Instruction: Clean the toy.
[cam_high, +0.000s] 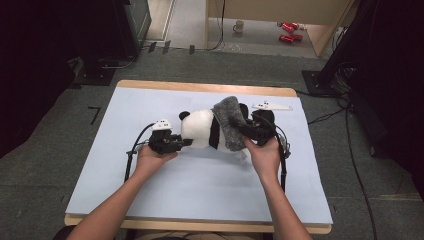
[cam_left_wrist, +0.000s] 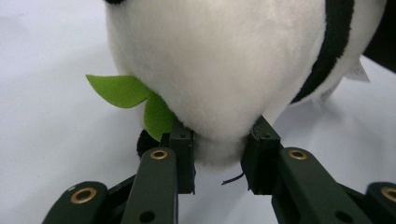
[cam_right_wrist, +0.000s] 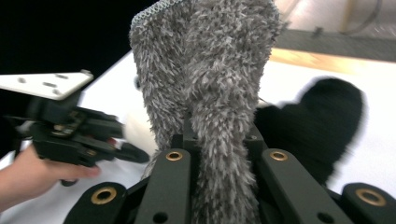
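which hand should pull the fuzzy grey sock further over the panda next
Right. The right gripper is already shut on the grey sock; the left gripper pinches the panda at its other end, steadying it.

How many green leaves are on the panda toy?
2. Both green leaves sit together under the panda toy, beside the left gripper. Others may be hidden.

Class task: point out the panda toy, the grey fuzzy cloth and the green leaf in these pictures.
panda toy (cam_high: 199, 129), high view, white body.
grey fuzzy cloth (cam_right_wrist: 219, 70), right gripper view, upper pile.
green leaf (cam_left_wrist: 119, 90), left gripper view, larger blade.
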